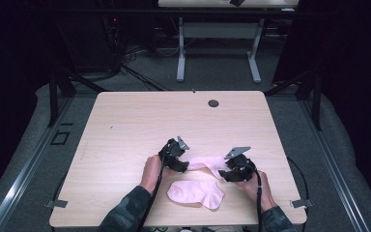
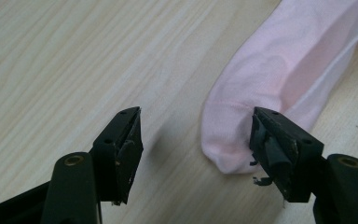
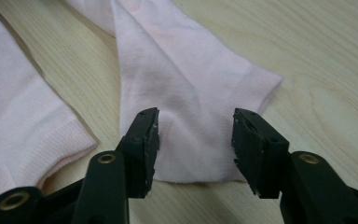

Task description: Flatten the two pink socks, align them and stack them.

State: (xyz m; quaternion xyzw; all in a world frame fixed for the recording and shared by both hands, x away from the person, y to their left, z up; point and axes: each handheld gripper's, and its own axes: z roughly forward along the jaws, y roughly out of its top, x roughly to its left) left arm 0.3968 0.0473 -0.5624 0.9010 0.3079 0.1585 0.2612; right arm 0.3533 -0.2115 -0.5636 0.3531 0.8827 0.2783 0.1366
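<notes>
A: Socks first. We see two pink socks on the wooden table [image 1: 125, 121]. The far sock [image 1: 207, 163] lies stretched between the two grippers, lower centre of the high view. The near sock [image 1: 195, 192] lies flat just below it, close to the bottom edge of the table.

B: Confirmed. We locate the left gripper [image 1: 182, 164] at the left end of the far sock, held in the person's left hand [image 1: 152, 171]. In the left gripper view, its jaws stand well apart. The rounded toe end of the far sock [image 2: 279, 79] lies on the table just beside the right-hand jaw. Bare wood shows in the gap, and neither pad presses on the cloth.

A: We locate the right gripper [image 1: 226, 170] at the right end of the same sock, held in the right hand [image 1: 258, 186]. In the right gripper view, its jaws are partly open. The ribbed cuff end of the far sock [image 3: 191, 93] lies flat between and beyond them. We see no pad clamping it.

B: In that same view, the near sock [image 3: 23, 126] occupies the left side of the frame, apart from the far sock, with a strip of table between them.

A: Both socks rest on the table. Neither gripper has hold of anything.
</notes>
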